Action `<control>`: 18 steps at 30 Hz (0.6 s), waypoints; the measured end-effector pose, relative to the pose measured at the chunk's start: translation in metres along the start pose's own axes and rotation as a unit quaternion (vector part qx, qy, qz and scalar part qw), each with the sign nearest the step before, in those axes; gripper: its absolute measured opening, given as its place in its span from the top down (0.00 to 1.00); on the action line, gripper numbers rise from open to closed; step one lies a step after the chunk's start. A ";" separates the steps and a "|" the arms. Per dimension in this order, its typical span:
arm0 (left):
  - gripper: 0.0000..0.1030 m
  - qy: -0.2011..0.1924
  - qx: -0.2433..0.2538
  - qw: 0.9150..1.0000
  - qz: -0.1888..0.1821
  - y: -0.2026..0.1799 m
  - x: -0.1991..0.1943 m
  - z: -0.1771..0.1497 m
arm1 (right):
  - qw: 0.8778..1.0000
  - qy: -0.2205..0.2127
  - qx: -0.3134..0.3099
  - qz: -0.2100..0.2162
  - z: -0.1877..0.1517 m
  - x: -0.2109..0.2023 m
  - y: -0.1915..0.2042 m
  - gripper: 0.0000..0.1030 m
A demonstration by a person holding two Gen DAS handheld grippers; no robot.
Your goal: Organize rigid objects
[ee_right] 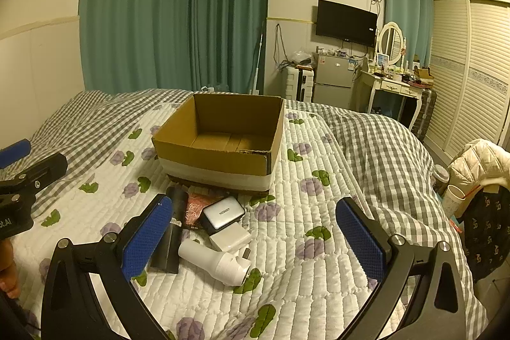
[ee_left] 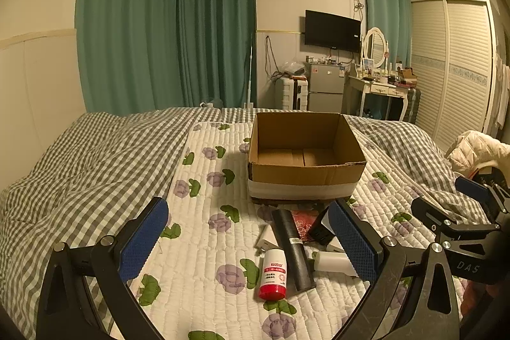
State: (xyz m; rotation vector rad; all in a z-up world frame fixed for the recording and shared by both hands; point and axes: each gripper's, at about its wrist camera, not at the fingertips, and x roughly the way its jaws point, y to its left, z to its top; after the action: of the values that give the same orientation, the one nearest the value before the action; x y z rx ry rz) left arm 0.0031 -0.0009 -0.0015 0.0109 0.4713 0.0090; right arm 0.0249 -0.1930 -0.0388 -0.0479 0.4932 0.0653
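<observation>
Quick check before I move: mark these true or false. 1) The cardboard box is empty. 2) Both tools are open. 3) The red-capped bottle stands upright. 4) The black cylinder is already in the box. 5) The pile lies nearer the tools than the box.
1) True: the cardboard box shows only its bare floor.
2) True: the left tool and the right tool both stand wide open, holding nothing.
3) False: the red-capped bottle lies on its side on the quilt.
4) False: the black cylinder lies on the quilt outside the box.
5) True.
</observation>
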 end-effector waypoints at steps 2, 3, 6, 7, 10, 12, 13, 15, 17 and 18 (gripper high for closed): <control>0.00 0.001 -0.001 1.000 0.000 0.000 0.001 -0.001 | 1.000 0.001 -0.001 0.001 0.000 0.000 0.001 0.00; 0.00 0.001 -0.001 1.000 0.001 0.000 0.001 -0.001 | 1.000 0.002 -0.001 0.001 0.000 0.001 0.001 0.00; 0.00 0.001 -0.001 1.000 0.000 0.001 0.001 -0.001 | 1.000 0.003 -0.003 0.003 -0.001 0.002 0.003 0.00; 0.00 0.001 -0.001 1.000 0.001 0.001 0.001 -0.001 | 1.000 0.003 -0.003 0.004 -0.002 0.002 0.003 0.00; 0.00 0.001 -0.001 1.000 0.000 0.001 0.001 -0.001 | 1.000 0.004 -0.003 0.004 -0.001 0.002 0.003 0.00; 0.00 0.001 -0.001 1.000 0.001 0.001 0.001 -0.001 | 1.000 0.004 -0.003 0.005 -0.002 0.002 0.003 0.00; 0.00 0.001 -0.001 1.000 0.001 0.001 0.001 -0.001 | 1.000 0.005 -0.003 0.005 -0.002 0.002 0.003 0.00; 0.00 0.000 -0.001 1.000 0.001 0.002 0.001 -0.002 | 1.000 0.004 -0.004 0.004 -0.002 0.002 0.003 0.00; 0.00 0.000 -0.001 1.000 0.001 0.001 0.001 -0.002 | 1.000 0.005 -0.004 0.005 -0.002 0.003 0.003 0.00; 0.00 0.000 -0.001 1.000 0.001 0.001 0.001 -0.002 | 1.000 0.005 -0.004 0.005 -0.002 0.003 0.003 0.00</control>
State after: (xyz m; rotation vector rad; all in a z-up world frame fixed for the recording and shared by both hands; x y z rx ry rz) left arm 0.0031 0.0005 -0.0038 0.0102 0.4716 0.0107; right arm 0.0261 -0.1897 -0.0417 -0.0541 0.5034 0.0778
